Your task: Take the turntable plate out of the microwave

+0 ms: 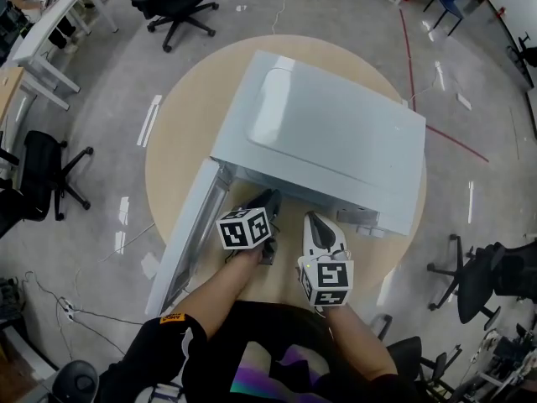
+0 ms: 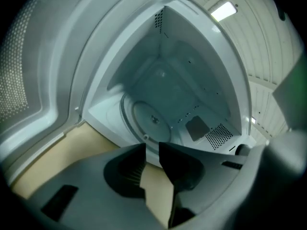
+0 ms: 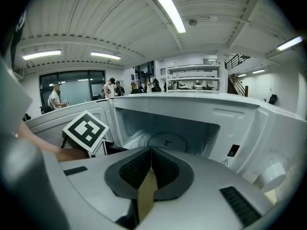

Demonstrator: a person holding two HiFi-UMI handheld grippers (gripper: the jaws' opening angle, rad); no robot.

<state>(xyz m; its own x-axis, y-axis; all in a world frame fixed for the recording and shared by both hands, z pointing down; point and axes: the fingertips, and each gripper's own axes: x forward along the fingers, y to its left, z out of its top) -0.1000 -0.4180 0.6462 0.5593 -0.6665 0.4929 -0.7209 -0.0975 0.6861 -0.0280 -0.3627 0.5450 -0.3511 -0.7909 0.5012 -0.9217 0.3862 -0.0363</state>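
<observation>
I aim my released, empty left gripper [image 2: 152, 146] low to straddle the near rim of the round clear-glass turntable plate [image 2: 152, 121] inside the open white microwave [image 1: 336, 133], while my right gripper [image 3: 150, 150] is clenched on nothing.

Reaching forward side by side, angled downward: left gripper [image 2: 152, 146] with jaws apart, empty; right gripper [image 3: 150, 150] with jaws closed together.

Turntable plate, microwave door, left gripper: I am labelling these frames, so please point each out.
turntable plate [image 2: 152, 120], left gripper view, its centre hub.
microwave door [image 1: 186, 238], head view, middle of the open door.
left gripper [image 2: 152, 148], left gripper view, midway between its parted fingertips.
</observation>
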